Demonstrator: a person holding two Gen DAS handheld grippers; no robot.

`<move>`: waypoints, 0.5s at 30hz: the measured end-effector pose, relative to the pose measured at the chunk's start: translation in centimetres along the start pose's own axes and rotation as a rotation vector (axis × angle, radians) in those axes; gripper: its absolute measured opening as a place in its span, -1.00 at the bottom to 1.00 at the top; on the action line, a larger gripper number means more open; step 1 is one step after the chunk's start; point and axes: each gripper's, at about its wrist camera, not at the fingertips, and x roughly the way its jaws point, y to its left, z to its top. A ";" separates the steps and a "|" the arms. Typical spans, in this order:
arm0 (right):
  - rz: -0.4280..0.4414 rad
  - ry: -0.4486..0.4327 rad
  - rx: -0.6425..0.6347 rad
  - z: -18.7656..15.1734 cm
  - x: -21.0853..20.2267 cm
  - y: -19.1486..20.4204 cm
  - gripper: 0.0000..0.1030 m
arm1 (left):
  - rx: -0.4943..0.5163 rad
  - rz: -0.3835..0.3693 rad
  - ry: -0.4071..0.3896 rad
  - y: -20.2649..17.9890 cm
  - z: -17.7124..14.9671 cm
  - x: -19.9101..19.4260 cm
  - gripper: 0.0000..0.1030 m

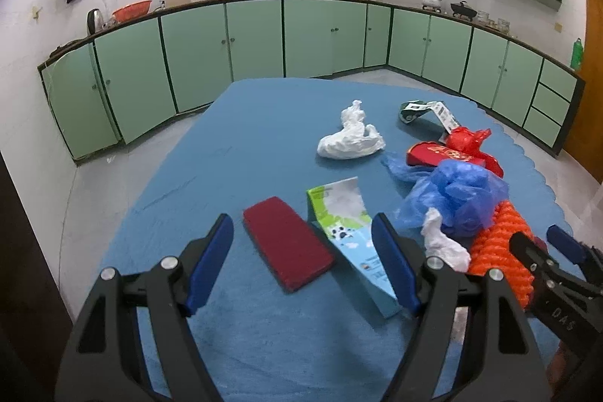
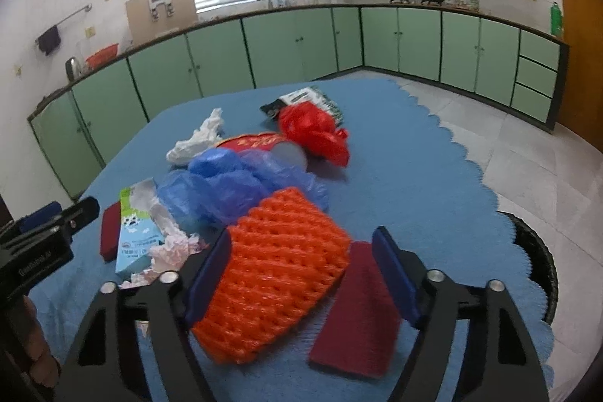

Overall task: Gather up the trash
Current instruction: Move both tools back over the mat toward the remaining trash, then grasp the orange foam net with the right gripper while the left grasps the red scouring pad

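Left tongs [image 1: 301, 264] wide open, holding nothing, hovering low over the blue-clothed counter [image 1: 241, 145]. A dark red pad [image 1: 288, 243] and a milk carton [image 1: 348, 232] lie between the pads; no contact that I can see. The carton is flattened, long axis running from 11 o'clock far to 5 o'clock near, with cow-spot and cloud artwork. Its small print is too blurred to read, and its near end is hidden behind the right pad.

Right tongs [image 2: 301, 272] also wide open, empty. An orange foam net [image 2: 275, 274] sits between the pads, long axis 1 o'clock to 7 o'clock, its near-left edge cut off by the left pad. A second dark red pad [image 2: 358, 307] lies beside it at 4 o'clock, motion-blurred.

The trash is clustered mid-counter:
- blue plastic bag [image 2: 233, 183]
- red plastic bag [image 2: 316, 127]
- red packet [image 2: 256, 142] with gold characters, unreadable
- white bag [image 1: 350, 134]
- dark wrapper [image 1: 426, 112] with a printed label, unreadable
- crumpled tissue [image 2: 173, 247]

"DAS" is lettered on the other tool's body at 4 o'clock in the left view. A dark round rim [image 2: 542, 262] is partly hidden under the cloth edge.
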 end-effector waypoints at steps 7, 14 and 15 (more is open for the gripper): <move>0.053 0.040 -0.031 -0.3 0.8 0.8 -0.62 | -0.013 0.005 0.010 0.5 -0.1 0.5 0.43; 0.077 0.011 -0.027 0.5 -0.5 0.4 -0.76 | -0.012 0.012 0.036 0.3 -0.5 1.2 0.43; 0.075 0.002 -0.025 0.8 -0.7 0.3 -0.76 | -0.011 0.013 0.039 0.3 -0.6 1.3 0.43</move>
